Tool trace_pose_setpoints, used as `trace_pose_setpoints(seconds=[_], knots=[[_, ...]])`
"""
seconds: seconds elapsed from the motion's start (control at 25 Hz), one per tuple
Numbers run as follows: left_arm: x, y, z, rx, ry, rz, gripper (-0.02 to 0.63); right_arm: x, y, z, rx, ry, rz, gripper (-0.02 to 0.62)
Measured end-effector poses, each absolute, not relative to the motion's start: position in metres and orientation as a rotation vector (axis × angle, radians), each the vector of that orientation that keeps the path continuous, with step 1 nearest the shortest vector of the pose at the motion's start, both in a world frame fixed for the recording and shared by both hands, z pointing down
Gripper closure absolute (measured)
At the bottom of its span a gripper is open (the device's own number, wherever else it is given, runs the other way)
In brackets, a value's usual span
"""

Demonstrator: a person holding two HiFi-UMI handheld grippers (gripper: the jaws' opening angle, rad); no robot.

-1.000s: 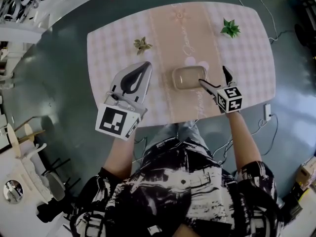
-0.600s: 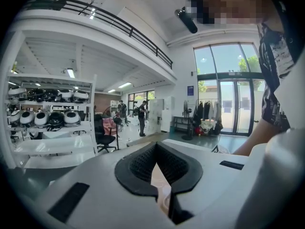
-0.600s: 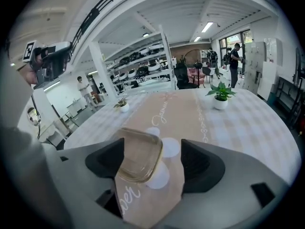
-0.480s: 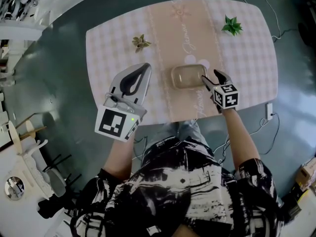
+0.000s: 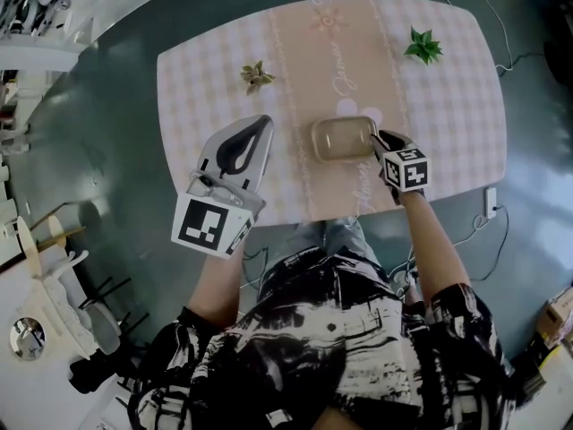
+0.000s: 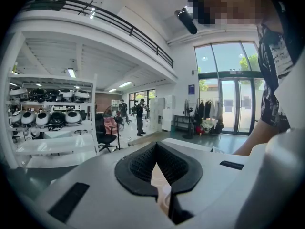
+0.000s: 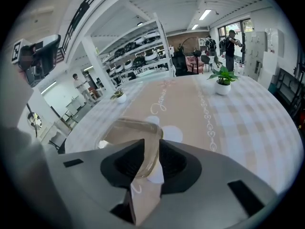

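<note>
A clear glass dish (image 5: 338, 138) lies on the beige runner of a pink checked table (image 5: 448, 106). My right gripper (image 5: 378, 139) is at the dish's right end, shut on its rim. In the right gripper view the glass dish (image 7: 125, 130) has its near wall pinched between the dark pads of the right gripper (image 7: 150, 146). My left gripper (image 5: 260, 120) hangs over the table's front left edge, apart from the dish, shut and holding nothing. In the left gripper view the left gripper (image 6: 156, 145) points out into the room.
A small potted plant (image 5: 258, 77) stands at the back left of the table and a green one (image 5: 422, 46) at the back right. Cables and a power strip (image 5: 490, 202) lie on the floor to the right. White shelving (image 7: 143, 56) stands beyond the table.
My right gripper moved forward and left to the dish and went from open to shut on its right rim. The left gripper has barely moved.
</note>
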State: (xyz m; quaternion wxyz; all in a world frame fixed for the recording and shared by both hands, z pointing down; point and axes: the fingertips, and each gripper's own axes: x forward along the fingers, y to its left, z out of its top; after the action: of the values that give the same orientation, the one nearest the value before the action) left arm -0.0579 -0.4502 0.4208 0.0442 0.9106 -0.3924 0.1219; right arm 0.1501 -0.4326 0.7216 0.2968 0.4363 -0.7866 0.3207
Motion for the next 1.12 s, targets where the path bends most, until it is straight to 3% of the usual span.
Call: trace_pose_setpoints(seconds=[0.4, 1.12], knots=[[-0.058, -0.450, 0.418, 2.773, -1.208, 0.347, 0.606, 0.151, -0.433, 0.730, 1.155, -2.053, 0.925, 0.563], [-0.063, -0.452, 0.414, 2.789, -1.211, 0.346, 0.606, 0.152, -0.440, 0.703, 1.241, -2.105, 1.003, 0.580]])
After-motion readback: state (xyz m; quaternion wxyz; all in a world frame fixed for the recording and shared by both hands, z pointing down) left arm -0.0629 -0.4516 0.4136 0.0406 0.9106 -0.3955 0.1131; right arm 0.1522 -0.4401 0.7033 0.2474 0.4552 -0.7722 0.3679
